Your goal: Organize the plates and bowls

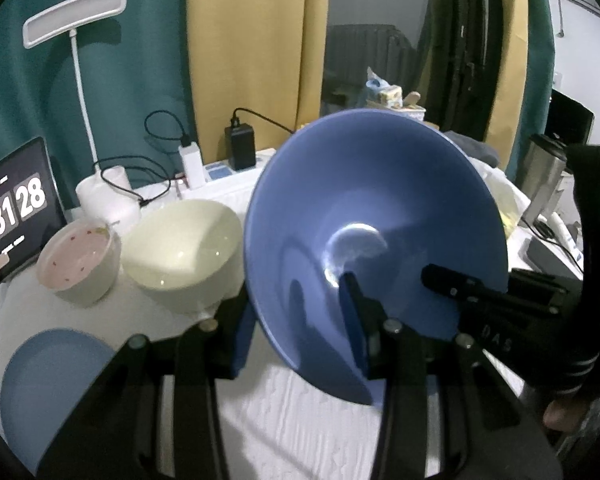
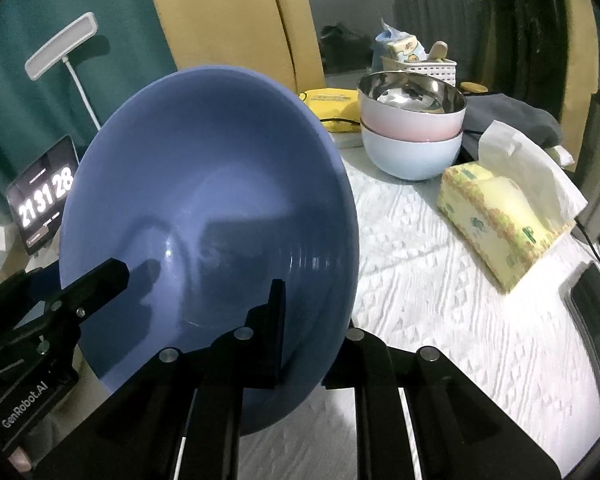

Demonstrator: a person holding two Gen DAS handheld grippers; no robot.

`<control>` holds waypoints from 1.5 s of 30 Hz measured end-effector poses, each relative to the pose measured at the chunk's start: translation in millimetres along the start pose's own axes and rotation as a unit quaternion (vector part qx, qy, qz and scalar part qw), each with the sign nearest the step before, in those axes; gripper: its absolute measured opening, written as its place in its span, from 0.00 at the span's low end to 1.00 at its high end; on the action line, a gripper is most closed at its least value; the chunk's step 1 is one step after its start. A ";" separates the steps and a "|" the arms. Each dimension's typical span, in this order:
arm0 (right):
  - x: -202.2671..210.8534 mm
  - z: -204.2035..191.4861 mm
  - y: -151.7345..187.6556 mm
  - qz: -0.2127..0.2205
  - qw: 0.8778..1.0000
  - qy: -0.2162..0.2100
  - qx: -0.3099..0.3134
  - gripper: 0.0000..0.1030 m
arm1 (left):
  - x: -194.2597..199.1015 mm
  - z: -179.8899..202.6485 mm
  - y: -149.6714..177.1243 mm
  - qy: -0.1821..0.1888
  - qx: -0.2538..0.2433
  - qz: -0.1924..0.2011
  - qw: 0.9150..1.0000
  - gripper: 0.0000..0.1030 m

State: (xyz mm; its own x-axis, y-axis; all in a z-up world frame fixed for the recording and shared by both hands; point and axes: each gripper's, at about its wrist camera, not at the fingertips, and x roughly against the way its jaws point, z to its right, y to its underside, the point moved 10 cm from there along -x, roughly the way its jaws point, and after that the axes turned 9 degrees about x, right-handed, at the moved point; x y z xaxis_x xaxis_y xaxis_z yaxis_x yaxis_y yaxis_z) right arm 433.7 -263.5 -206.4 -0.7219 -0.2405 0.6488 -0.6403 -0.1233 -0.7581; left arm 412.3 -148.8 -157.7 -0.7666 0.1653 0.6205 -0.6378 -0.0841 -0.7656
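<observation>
You hold the blue bowl (image 1: pixel 376 216) tilted above the tabletop (image 2: pixel 440 280), right of the cream bowl (image 1: pixel 182 252). Your left claw (image 1: pixel 296 320) and right claw (image 2: pixel 312 340) each pinch its rim. It looks stiff, smooth and probably slippery, so keep both rim grips.

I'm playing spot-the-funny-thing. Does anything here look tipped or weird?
Yes. The big blue bowl is tipped up almost on its side above the table, with both tongs, left and right, pinching its rim. The stacked bowls sit straight.

two close wrist views angled down, sharing blue bowl (image 1: pixel 376 240)
</observation>
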 end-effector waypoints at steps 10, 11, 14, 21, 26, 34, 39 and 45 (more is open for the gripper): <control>13.9 -22.7 21.7 -0.011 1.000 -0.006 0.010 0.14 | 20.9 -13.1 19.6 -0.001 0.012 -0.006 1.000 0.40; 14.6 -24.7 23.2 -0.013 1.000 -0.007 0.011 0.14 | 23.2 -14.6 21.9 -0.002 0.013 -0.006 1.000 0.40; 19.4 -30.4 29.6 -0.016 1.000 -0.009 0.015 0.14 | 29.1 -19.4 28.1 -0.001 0.017 -0.009 1.000 0.40; 26.6 -40.0 43.0 -0.028 0.999 -0.015 0.016 0.16 | 37.7 -25.3 46.3 -0.002 0.020 -0.020 1.000 0.40; 32.1 -46.3 51.2 -0.031 0.999 -0.012 0.016 0.17 | 42.5 -30.1 59.5 -0.003 0.021 -0.029 0.999 0.40; 38.4 -59.5 58.4 -0.040 0.999 -0.023 0.014 0.20 | 54.0 -39.7 69.7 -0.003 0.025 -0.037 0.999 0.40; 38.9 -70.5 63.0 -0.050 0.998 -0.028 0.018 0.21 | 58.6 -49.9 79.0 -0.006 0.030 -0.046 0.998 0.40; 35.7 -85.1 71.8 -0.071 0.996 -0.040 0.023 0.25 | 62.3 -63.3 88.5 -0.007 0.039 -0.056 0.998 0.40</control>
State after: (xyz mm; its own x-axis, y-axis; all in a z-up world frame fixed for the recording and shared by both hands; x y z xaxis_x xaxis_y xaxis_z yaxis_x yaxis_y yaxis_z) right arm 339.7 -199.0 -232.2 -0.5999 -0.2935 0.7443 -0.7207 -0.2058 -0.6621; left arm 312.8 -83.8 -197.6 -0.6902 0.1643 0.7048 -0.7236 -0.1425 -0.6754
